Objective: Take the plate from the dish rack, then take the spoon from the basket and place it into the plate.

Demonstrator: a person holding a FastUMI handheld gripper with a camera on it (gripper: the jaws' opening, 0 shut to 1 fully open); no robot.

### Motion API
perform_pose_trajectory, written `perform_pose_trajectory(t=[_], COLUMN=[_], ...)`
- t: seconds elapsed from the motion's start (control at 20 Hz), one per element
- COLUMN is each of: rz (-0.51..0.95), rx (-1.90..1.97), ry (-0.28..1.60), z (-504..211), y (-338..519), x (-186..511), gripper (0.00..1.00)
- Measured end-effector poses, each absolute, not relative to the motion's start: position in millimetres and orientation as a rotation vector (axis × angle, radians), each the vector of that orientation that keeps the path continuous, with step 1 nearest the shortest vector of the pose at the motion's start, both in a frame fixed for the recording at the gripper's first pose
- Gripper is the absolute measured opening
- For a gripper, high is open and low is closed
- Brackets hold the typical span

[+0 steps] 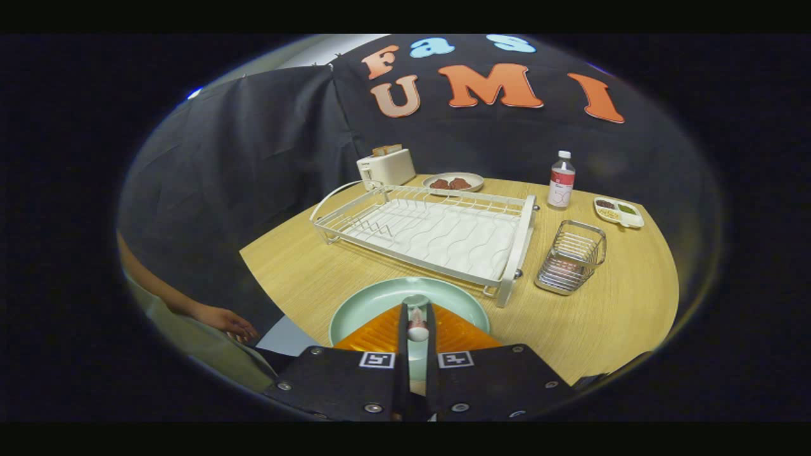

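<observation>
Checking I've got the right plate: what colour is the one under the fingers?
Pale green, plain, seen in the gripper view: plate, with the gripper shut on the spoon above it.

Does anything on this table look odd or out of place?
Nothing looks spilled or broken. The one unusual sight is the spoon, held between the nearly closed jaws of the gripper above the green plate rather than lying in it. The dish rack and wire basket sit upright.
</observation>
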State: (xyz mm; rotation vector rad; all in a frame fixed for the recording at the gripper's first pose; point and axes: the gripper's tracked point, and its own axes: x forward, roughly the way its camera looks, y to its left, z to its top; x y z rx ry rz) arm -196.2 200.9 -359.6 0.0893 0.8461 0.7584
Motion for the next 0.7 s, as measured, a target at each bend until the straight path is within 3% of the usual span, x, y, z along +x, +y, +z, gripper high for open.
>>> perform_pose_trajectory(t=[0.25, 0.7], rz=[0.701, 0.553], rx=[0.069, 0.151], ry=[0.942, 0.760], z=[-382, -301], y=[186, 160], x=[-201, -137], gripper=[0.17, 0.39])
